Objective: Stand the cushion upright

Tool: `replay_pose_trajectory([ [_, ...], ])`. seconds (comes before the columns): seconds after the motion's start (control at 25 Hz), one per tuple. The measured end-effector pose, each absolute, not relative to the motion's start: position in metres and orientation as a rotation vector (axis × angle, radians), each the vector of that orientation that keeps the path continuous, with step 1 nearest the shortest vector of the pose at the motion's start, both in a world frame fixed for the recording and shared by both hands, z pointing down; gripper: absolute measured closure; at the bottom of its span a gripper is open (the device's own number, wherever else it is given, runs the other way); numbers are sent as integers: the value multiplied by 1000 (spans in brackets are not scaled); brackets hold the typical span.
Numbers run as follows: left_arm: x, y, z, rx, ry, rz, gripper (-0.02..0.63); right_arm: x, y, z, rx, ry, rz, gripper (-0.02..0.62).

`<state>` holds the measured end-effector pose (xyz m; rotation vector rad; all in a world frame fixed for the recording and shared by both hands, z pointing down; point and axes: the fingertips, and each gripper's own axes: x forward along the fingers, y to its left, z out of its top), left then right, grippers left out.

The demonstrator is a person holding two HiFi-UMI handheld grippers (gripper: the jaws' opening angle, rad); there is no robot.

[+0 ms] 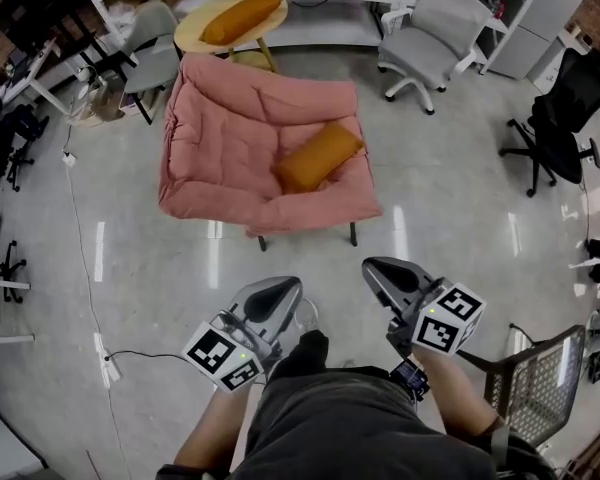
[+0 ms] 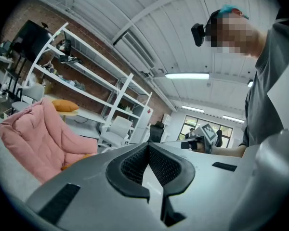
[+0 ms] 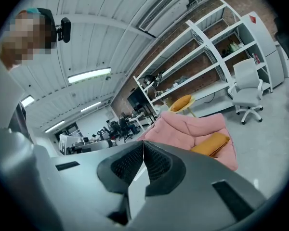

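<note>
The orange bolster cushion (image 1: 318, 156) is lying flat and slantwise on the seat of the pink padded armchair (image 1: 220, 118), with one end near the arm on the head view's right. The person is facing it from well back. The left gripper (image 1: 280, 293) and the right gripper (image 1: 378, 271) are both showing jaws pressed together with nothing between them, so I am judging the reach-in to be the step in hand. Doing it well is likely meaning opening both jaws before arriving, pinching one end of the cushion, and steadying the other end while tipping it up against the backrest, since the soft seat is probably offering little footing. The second orange cushion (image 1: 242, 20) on the round table (image 1: 192, 36) behind is not looking like the target.
</note>
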<state>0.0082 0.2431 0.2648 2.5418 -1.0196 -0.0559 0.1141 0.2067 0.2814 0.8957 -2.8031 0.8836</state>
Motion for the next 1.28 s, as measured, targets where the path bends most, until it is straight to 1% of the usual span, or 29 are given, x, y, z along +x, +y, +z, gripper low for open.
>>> replay_pose_trajectory([
  [0.32,-34,145,268,2556,-972,-31,595,80,108,287,962,-2775,897,580],
  [0.76,-56,66,276,2532,-983,-31,595,63,21,302,968,-2747,913,580],
  [1.04,-49,-1,296,2483,-1014,9,595,81,-61,336,951,-2699,910,580],
  [1.28,-30,-80,329,2396,-1051,68,595,114,-159,398,926,-2592,873,580],
])
